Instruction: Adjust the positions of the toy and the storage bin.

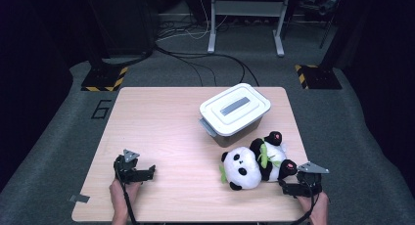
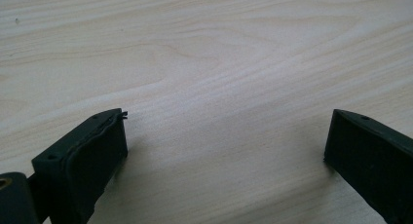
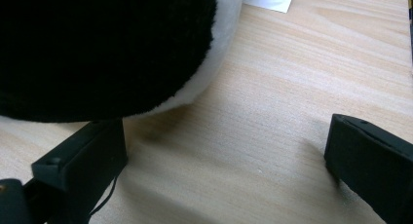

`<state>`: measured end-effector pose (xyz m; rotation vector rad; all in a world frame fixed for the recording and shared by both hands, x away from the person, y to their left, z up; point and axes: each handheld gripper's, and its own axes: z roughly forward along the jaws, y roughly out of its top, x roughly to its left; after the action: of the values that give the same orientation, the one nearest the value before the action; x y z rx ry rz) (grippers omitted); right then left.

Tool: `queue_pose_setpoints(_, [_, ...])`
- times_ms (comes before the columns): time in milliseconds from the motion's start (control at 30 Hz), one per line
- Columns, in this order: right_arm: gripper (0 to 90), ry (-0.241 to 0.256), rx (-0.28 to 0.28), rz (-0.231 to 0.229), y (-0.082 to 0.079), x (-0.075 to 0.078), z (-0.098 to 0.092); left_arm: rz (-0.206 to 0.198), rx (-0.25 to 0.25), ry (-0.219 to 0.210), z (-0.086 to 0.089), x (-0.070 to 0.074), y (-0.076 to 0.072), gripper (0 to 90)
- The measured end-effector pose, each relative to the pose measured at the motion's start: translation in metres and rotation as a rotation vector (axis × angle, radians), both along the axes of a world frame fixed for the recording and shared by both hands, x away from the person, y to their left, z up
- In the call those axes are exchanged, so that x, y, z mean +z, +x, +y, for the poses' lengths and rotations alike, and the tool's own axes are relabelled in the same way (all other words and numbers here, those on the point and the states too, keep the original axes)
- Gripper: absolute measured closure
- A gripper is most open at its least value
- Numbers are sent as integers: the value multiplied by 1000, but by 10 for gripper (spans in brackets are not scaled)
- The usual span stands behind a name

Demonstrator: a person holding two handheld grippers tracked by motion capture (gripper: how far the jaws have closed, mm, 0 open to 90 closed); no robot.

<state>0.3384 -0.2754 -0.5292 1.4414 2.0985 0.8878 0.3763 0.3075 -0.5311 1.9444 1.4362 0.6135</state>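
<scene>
On the table (image 1: 161, 117), toward five o'clock, the plush panda (image 1: 254, 164) lies on its side, just in front of the white lidded box (image 1: 235, 110), which sits at about two o'clock with its lid on. At the panda's four o'clock the right gripper (image 1: 288, 188) rests on the wood, jaws spread wide and holding nothing; in the right gripper view the panda's black fur (image 3: 102, 48) looms just above one jaw, not between them. Over at seven o'clock the left gripper (image 1: 144, 173) is likewise released over bare wood. By my reading nothing is done yet: the toy is ungrasped and the box unopened
</scene>
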Motion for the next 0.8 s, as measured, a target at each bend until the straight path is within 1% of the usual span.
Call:
queue_pose_setpoints(33, [10,0,1,0,0,0,0,5,-1,1,0,0,0,15])
queue_pose_setpoints(133, [10,-1,4,0,0,0,0,0,0,0,0,0,0,16])
queue_pose_setpoints(367, [3,-1,21,21,0,2,-1,0,0,1,0,0,0,16])
queue_pose_setpoints(400, [2,1,22,31,-3,3,-1,0,0,1,0,0,0,16])
queue_pose_setpoints(500, [2,2,32,35,-5,4,-2,0,0,1,0,0,0,16])
queue_pose_setpoints(533, [2,23,37,37,-11,8,-2,0,-1,1,0,0,0,16])
queue_pose_setpoints(633, [3,24,47,35,-15,12,-1,0,-1,1,0,0,0,16])
queue_pose_setpoints(733, [3,22,67,30,-22,21,0,0,-1,1,0,0,0,16])
queue_pose_setpoints(767, [1,25,73,27,-25,28,1,0,-1,1,0,0,0,16])
queue_pose_setpoints(800, [1,22,79,20,-26,30,1,0,-1,1,0,0,0,16])
